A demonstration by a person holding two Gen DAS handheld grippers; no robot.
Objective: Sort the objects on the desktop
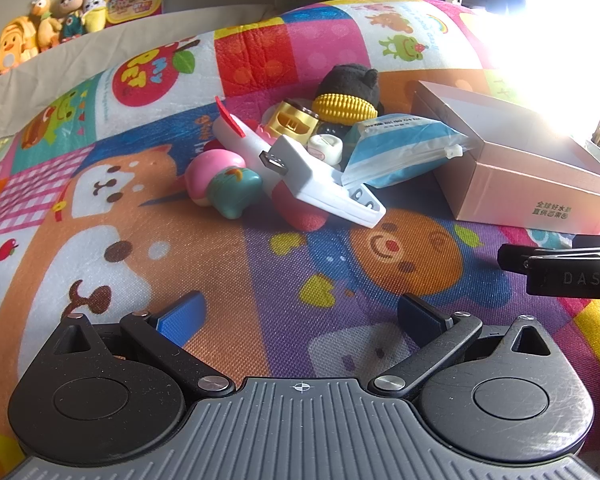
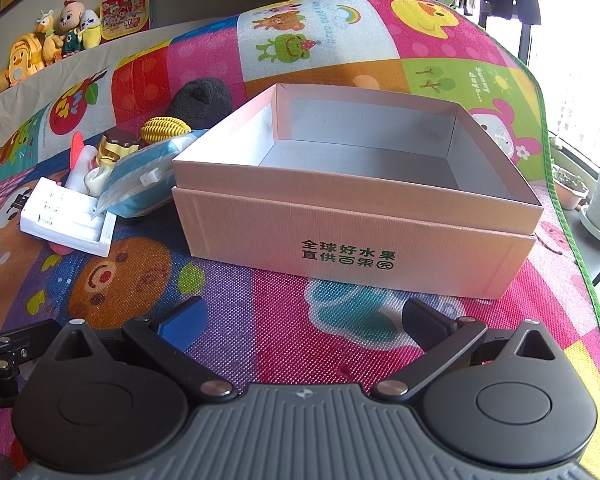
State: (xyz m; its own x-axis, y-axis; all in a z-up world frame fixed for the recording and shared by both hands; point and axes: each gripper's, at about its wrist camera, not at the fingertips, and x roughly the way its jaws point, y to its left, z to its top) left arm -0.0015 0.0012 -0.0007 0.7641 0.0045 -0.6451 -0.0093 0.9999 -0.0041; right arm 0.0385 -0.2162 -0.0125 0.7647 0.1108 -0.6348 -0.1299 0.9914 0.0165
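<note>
Pink cardboard box (image 2: 356, 240) stands open on the patterned play mat (image 2: 284, 336), and its pale inside looks bare: nothing from the pile has gone in, so the sorting appears to be at its very start. All the loose things lie heaped together just left of the box, touching one another: a white battery charger (image 1: 320, 184) nearest, a blue-and-white zip pouch (image 1: 400, 152) leaning against the box wall, a pink-and-teal toy figure (image 1: 224, 180), a gold-capped jar (image 1: 294, 120), a small white roll (image 1: 326, 146), a yellow ribbed ring (image 1: 346, 108) and a black plush (image 1: 348, 80) at the far side. The left gripper (image 1: 300, 316) faces the pile with its jaws spread wide and nothing between them, well short of the charger. The right gripper (image 2: 300, 320) faces the box's near wall, jaws equally wide and empty. By my judgement every item is left to move; the charger looks the easiest first pick.
</note>
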